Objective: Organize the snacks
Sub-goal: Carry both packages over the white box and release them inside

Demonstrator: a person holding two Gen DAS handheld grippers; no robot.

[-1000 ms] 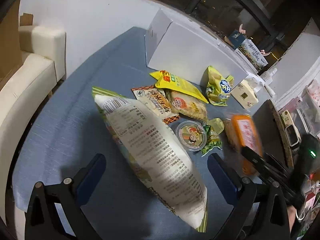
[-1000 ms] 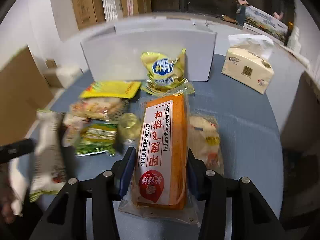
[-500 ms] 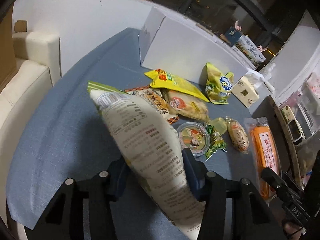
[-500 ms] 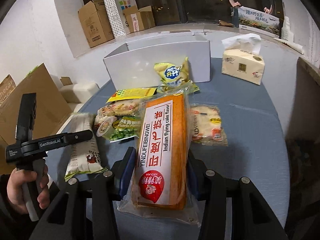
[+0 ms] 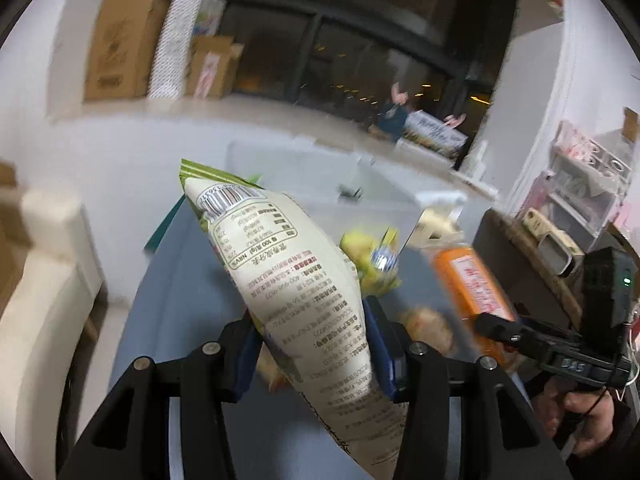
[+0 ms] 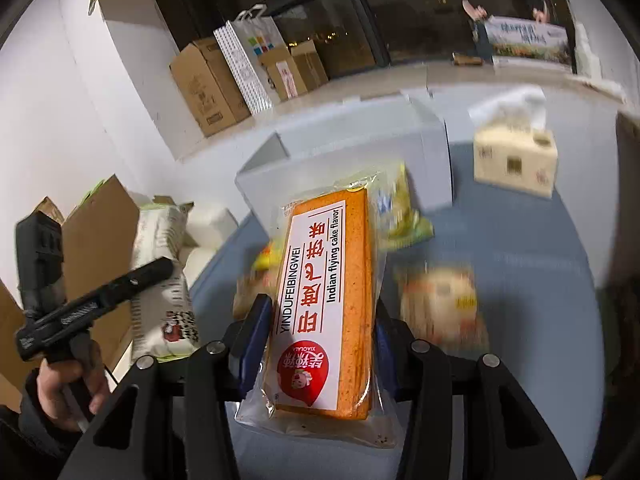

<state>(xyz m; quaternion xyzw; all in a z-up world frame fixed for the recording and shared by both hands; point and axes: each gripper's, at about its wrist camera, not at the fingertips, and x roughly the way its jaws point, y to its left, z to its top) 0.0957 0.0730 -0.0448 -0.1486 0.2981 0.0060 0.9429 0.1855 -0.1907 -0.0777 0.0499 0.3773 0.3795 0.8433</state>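
Here, in the left wrist view, the left hand-held gripper (image 5: 316, 344) is clamped across a pale bag (image 5: 296, 280), printed back up, which sticks out forward and upward, lifted clear of the blue worktop (image 5: 180, 312). Beyond its tip stands the white box (image 5: 320, 176), blurred. To the right the orange cake pack (image 5: 472, 284) hangs in the other tool, and a yellow packet (image 5: 368, 256) and a smaller snack lie on the cloth below.

In the right wrist view, the right hand-held gripper (image 6: 320, 344) is closed on the cake pack (image 6: 328, 300), which points toward the box (image 6: 352, 160). The box's near wall is plain to see; its opening is probably on top, though blur makes that hard to confirm. The yellow packet (image 6: 400, 216) rests just before the box, a wrapped snack (image 6: 440, 304) lies near on the right, and a tissue box (image 6: 516, 160) stands well apart. The bag (image 6: 164, 280) shows at left in the other tool.

Judged from this, the step in hand is carrying both picked snacks to the box. Next, each load must be brought over the rim, lowered inside, and let go, one at a time so the tools do not collide; the long bag may need tilting to fit.
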